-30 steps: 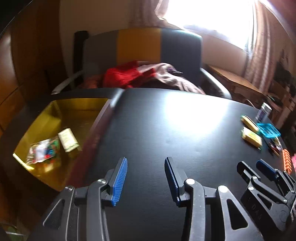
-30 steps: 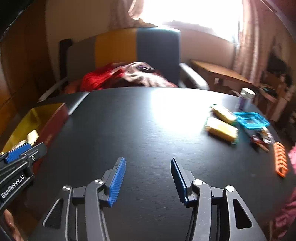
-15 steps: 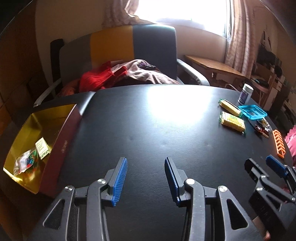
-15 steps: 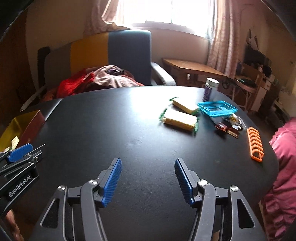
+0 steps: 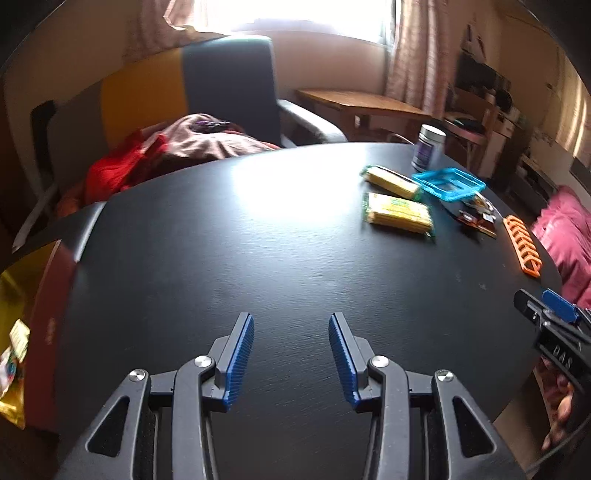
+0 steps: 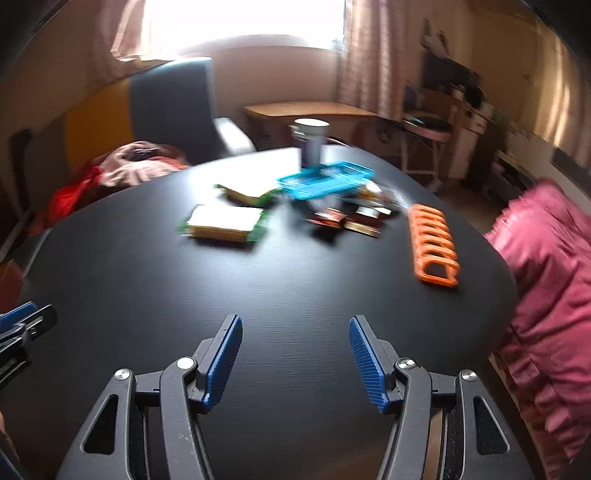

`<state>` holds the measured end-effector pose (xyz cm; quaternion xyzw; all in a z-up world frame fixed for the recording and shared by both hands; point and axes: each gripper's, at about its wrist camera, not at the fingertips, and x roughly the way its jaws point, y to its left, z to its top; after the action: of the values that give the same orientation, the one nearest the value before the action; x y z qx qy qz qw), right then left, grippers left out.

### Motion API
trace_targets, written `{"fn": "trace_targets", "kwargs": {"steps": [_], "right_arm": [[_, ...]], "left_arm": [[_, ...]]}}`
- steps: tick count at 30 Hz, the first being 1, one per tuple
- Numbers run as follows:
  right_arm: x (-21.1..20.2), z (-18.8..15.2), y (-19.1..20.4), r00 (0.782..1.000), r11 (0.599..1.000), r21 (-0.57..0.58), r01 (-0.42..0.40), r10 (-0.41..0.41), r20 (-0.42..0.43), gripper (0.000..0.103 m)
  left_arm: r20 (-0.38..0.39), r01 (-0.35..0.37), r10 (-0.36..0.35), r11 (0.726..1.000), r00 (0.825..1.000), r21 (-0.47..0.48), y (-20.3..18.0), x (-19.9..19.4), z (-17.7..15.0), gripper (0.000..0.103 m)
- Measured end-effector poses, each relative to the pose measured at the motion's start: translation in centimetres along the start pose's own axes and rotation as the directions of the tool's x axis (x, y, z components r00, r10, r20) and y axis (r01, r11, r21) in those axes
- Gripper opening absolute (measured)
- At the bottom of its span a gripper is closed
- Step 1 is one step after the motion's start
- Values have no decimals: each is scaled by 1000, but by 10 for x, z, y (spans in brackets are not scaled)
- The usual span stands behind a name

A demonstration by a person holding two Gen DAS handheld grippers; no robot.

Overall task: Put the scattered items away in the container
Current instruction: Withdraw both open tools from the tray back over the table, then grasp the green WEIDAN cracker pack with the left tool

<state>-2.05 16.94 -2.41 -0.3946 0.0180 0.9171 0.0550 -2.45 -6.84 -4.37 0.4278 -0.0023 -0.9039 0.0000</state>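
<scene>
Both grippers hover low over a black table [image 5: 221,258], empty. The left gripper [image 5: 291,356] and right gripper [image 6: 295,360] each hold their 2 blue fingers apart. A gold box [image 5: 14,291] sits at 9 o'clock. At 1 o'clock, farther off, lie an orange rack [image 6: 434,245], 2 yellow packets [image 6: 225,221], dark wrappers [image 6: 347,218] and a blue tray [image 6: 325,179].

A bright window [image 5: 306,14] blazed behind the armchair [image 5: 192,85], washing glare across the black table [image 5: 277,258]. Pink curtains [image 5: 417,48] hung right of the armchair, a wooden side table [image 5: 354,101] stood beside it, and cluttered shelves [image 5: 491,96] sat further right.
</scene>
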Motion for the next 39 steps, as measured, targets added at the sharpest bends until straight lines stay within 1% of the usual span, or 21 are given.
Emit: {"fn": "trace_targets", "kwargs": {"steps": [3,5,9,12,13,14,16,17,18,19,20,21,25,26,34,35,37,38,39], "right_arm": [[7,2,-28,999,998,47,43,-43,-10,61],[10,5,-48,997,994,75,77,-76,-11,61],[11,13,-77,993,985,129,116,-116,-11,61],[11,20,-93,993,979,168,116,-116,-11,61],[12,23,-94,996,981,173,89,-89,-13,61],[13,27,-94,999,984,175,45,-43,-15,61],[19,37,-85,997,984,163,-71,75,-20,61],[23,42,-77,989,979,151,-139,143,-22,62],[28,48,-67,976,968,136,-210,216,-26,63],[35,55,-53,953,949,117,-294,300,-42,66],[43,63,-35,932,932,91,-351,357,-62,67],[52,71,-20,923,925,65,-374,378,-75,67],[89,104,34,897,903,-24,-430,424,-127,68],[98,110,42,896,902,-34,-429,421,-140,68],[161,137,80,915,935,-62,-348,325,-239,68],[169,140,84,916,939,-66,-338,312,-251,71],[171,139,92,916,936,-100,-337,302,-264,72],[166,136,96,903,923,-112,-368,327,-279,72],[161,132,100,882,903,-117,-412,364,-298,72]], "left_arm": [[-18,27,-27,1000,999,4,-7,8,0,43],[-26,32,-31,999,999,9,-8,12,-3,43],[-37,43,-43,999,998,7,-5,15,-8,43],[-42,39,-39,999,998,-3,2,17,-9,43],[-42,33,-33,999,999,-4,5,16,-9,43],[-43,27,-28,1000,999,-5,9,16,-10,43],[-40,13,-14,1000,999,-16,18,15,-11,43],[-41,9,-10,1000,999,-29,24,14,-12,43],[-46,5,-7,999,999,-43,30,14,-14,43],[-49,-2,-1,998,999,-56,36,14,-15,43],[-53,-9,5,998,999,-68,43,14,-17,43],[-59,-16,12,997,998,-82,49,14,-19,43],[-74,-47,38,991,997,-123,70,15,-26,43],[-77,-54,44,990,996,-131,74,15,-28,43],[-82,-75,62,983,995,-166,94,13,-32,43],[-83,-75,62,983,995,-167,94,14,-32,43],[-83,-74,61,983,995,-170,95,14,-33,43],[-84,-74,60,983,995,-171,94,14,-33,43],[-85,-73,59,982,995,-172,94,15,-33,43]]}}
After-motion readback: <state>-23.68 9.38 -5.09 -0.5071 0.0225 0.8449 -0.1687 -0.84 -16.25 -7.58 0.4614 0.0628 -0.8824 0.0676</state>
